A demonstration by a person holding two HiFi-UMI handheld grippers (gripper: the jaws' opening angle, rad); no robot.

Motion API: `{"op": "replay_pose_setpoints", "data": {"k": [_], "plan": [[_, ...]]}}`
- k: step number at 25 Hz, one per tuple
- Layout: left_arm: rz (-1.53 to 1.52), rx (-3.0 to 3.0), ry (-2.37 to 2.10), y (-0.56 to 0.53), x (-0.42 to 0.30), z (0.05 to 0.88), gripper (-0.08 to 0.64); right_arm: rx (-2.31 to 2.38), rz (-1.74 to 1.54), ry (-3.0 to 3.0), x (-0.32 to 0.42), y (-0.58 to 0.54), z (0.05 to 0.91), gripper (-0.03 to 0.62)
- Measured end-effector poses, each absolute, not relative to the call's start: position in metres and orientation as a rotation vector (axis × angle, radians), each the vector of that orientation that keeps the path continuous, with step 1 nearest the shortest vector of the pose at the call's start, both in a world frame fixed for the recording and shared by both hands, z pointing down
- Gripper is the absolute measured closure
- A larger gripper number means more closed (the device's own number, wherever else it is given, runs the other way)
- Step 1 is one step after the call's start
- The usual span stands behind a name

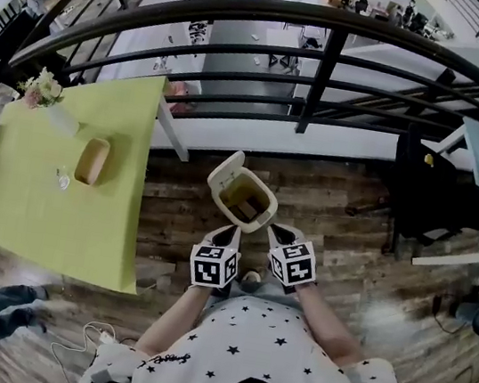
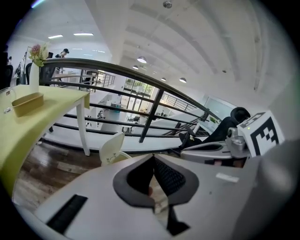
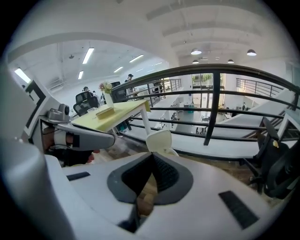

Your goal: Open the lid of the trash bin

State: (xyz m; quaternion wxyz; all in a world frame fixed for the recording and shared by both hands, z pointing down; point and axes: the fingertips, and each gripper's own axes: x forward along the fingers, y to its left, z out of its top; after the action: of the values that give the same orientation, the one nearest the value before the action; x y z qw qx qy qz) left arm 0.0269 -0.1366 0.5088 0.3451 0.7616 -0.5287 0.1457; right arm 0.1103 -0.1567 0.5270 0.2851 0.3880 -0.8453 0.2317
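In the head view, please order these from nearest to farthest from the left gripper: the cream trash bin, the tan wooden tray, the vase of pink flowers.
1. Cream plastic trash bin: just ahead of the left gripper, lid up.
2. Tan wooden tray: to the left, on the yellow-green table.
3. Vase of pink flowers: at the table's far left corner.

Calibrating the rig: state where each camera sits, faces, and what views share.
Head view: on the person's head, steeply down at the open cream plastic trash bin; shows left tool, right tool, star-print shirt.
Left gripper view: on the left tool, along its shut jaws toward the black metal railing; right tool at right.
Right gripper view: on the right tool, toward the railing; left tool at left.
Shared: both see the bin's raised lid and yellow-green table.
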Motion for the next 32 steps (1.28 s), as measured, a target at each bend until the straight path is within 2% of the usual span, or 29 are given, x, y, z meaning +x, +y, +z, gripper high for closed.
{"op": "replay_pose_setpoints", "data": {"k": [14,32], "plan": [[0.348,2.049,-1.434,-0.146,0.021,0.480,0.548,1.059,0.563,-2.349,0.114,-0.158,0.492,0.598],[0.352,2.054,-1.428,-0.145,0.019,0.480,0.548,1.096,0.540,-2.405,0.112,-0.159,0.482,0.598]]}}
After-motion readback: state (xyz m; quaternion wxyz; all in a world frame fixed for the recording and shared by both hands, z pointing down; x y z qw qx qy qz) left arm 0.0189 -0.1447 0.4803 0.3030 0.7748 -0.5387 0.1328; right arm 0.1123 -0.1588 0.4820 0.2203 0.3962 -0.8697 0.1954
